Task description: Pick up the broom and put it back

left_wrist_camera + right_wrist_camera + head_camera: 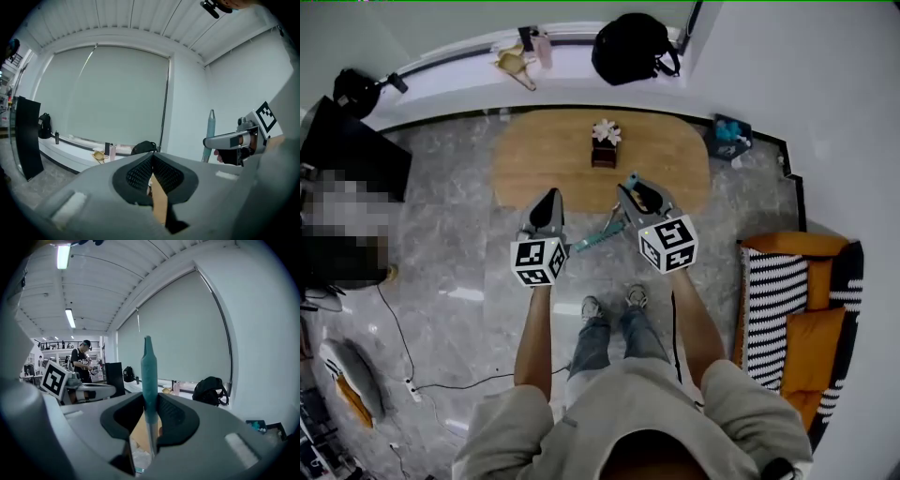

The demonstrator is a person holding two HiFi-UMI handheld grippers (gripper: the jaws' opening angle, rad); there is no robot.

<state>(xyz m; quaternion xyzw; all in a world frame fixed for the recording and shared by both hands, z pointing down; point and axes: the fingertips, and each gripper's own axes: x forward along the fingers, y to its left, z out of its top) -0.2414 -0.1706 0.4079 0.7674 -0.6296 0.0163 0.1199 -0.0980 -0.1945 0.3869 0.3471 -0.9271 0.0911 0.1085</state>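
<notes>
the right gripper (150, 401) is clamped on the broom (149, 373), its pads pressing either side of a slim teal handle that tapers to a blunt point above the jaws and turns to a paler shaft below them. in the head view the teal length slants down between the two grippers, above the floor; the piece at its low end may be the brush, but it is too small to tell. the left gripper (153, 157) beside it holds nothing, its jaws closed tip to tip. underneath lies a grey marble floor (450, 272), then an oval wooden table (544, 155) bearing a small flower pot (605, 145). at the right stands a sofa (797, 309) with striped and orange cushions. farthest off, a white window ledge (572, 66) carries a black backpack (630, 47) under a drawn pale blind (103, 98).
</notes>
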